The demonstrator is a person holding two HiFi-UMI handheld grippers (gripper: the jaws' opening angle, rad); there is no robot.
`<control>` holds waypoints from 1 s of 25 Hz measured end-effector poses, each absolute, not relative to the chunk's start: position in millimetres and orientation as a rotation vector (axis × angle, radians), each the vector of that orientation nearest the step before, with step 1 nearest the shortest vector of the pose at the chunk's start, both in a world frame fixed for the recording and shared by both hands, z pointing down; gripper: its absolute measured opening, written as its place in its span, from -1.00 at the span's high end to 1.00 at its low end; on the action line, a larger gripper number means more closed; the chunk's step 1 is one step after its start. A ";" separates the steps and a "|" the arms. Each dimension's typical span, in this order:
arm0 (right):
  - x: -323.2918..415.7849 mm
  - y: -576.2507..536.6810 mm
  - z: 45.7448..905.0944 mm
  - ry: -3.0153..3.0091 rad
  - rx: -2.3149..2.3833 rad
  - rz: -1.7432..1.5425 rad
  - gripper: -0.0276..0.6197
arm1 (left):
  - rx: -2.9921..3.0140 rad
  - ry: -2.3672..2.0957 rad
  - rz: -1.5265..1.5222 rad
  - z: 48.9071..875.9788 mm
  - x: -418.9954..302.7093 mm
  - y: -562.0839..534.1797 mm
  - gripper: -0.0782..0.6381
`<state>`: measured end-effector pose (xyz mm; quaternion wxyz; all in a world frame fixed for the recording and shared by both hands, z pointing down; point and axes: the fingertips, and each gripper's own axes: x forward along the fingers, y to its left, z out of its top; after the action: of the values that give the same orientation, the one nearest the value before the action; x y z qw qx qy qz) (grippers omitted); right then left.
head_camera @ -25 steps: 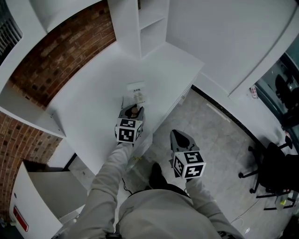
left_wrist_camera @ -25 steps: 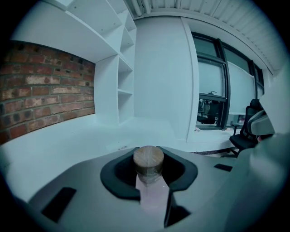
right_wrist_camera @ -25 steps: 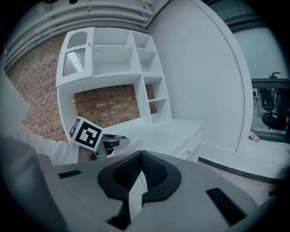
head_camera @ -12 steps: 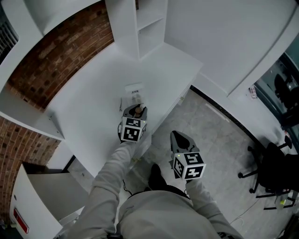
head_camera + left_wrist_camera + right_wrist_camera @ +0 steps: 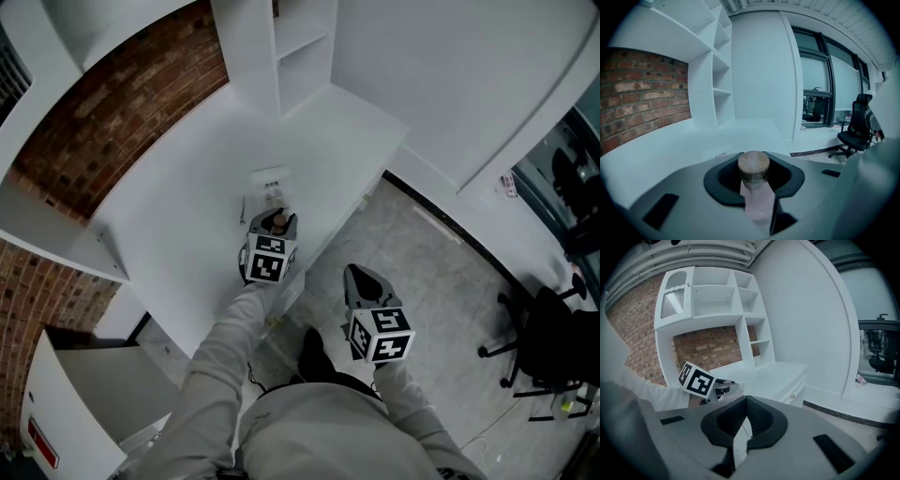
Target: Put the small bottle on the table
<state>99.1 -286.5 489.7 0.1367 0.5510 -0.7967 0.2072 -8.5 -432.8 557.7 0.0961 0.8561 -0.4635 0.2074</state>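
White shelving and a brick wall back the white table [image 5: 187, 216], and all the work sits near that table's front edge. The left gripper [image 5: 272, 227] reaches in over the table from the front with its jaws clamped on the small bottle [image 5: 754, 185], pinching the pale pink body just under the cork so the stopper stands clear above the pads. That grip leaves the base free to meet the table first. The bottle stands upright, its long axis about vertical and the cork pointing up (whether the base already touches the table is not visible from any view). The right gripper [image 5: 362, 279] hangs off the table, over the floor just in front of its edge, jaws closed together on nothing, probably parked there because one gripper is enough for this.
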 end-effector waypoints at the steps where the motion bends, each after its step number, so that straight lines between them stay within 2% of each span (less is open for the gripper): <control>1: 99.0 -286.7 489.9 -2.306 1.595 0.600 0.83 | 2.535 -1.373 0.615 556.4 -8.1 -432.6 0.44; 13: 96.3 -284.7 492.6 -2.302 1.586 0.603 0.83 | 2.549 -1.357 0.584 554.9 -5.7 -435.9 0.43; 20: 91.2 -281.3 495.2 -2.303 1.572 0.611 0.83 | 2.557 -1.366 0.582 550.1 -10.0 -436.3 0.28; 25: 89.8 -279.5 494.3 -2.305 1.572 0.604 0.83 | 2.585 -1.396 0.552 541.0 -13.2 -434.0 0.25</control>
<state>89.8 -279.5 494.3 0.1430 0.5450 -0.7992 0.2095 -13.2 -434.0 541.0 0.0758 0.8622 -0.4657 0.1842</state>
